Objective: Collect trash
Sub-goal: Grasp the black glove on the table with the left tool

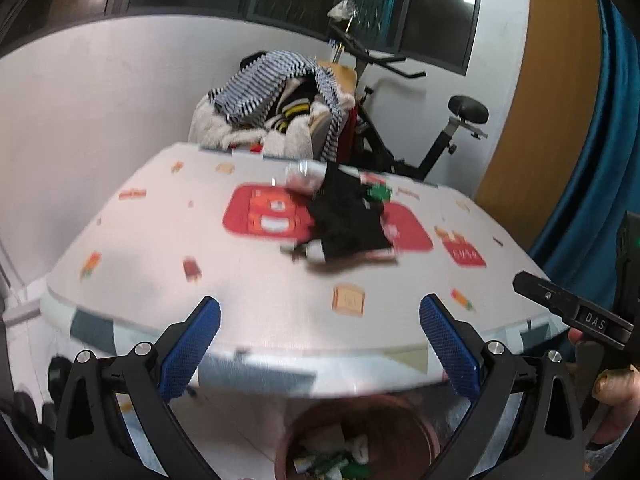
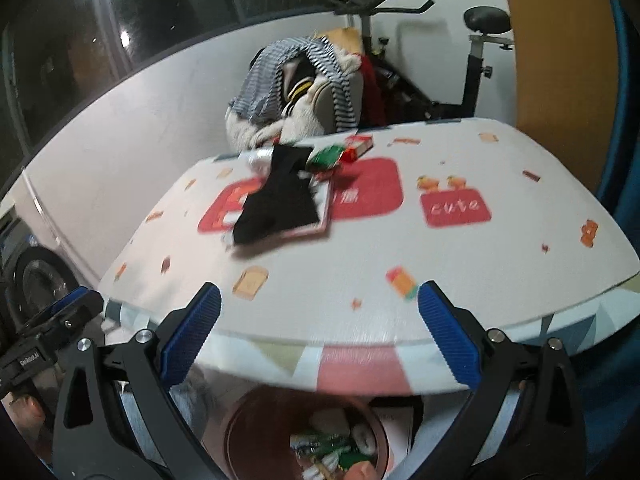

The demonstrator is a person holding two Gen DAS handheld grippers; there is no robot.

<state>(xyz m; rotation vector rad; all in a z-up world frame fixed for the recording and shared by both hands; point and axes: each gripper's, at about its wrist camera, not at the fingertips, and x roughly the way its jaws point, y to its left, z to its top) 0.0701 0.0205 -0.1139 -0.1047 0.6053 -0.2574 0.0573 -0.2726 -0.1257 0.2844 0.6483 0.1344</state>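
Reddish-brown and round, a waste bin (image 2: 304, 436) stands on the floor just below the near edge of the table (image 2: 500, 264), already holding green-and-white wrappers (image 2: 324, 444) and pale crumpled scraps; the left wrist view shows the same bin (image 1: 356, 440) from the other side, its contents bunched toward the near wall. Above it, the left gripper (image 1: 320, 344) and the right gripper (image 2: 320, 340) both hang with their blue-padded fingers spread wide and nothing between them, poised over the table's front edge. A hand (image 1: 612, 400) grips the handle at the right margin of the left view.

What remains to collect lies well back on the patterned tablecloth: a black cloth-like piece (image 2: 280, 200) draped over a flat pink-edged item (image 2: 316, 220), with a green wrapper (image 2: 326, 156) and a small red-and-white carton (image 2: 360, 146) just behind it, and a silvery crumpled piece (image 2: 256, 158) to its left. Motion blur softens all of it, so finer detail cannot be told.

Beyond the table, a chair heaped with striped clothing (image 2: 296, 80) sits beside an exercise bike (image 2: 472, 60) under dark windows.
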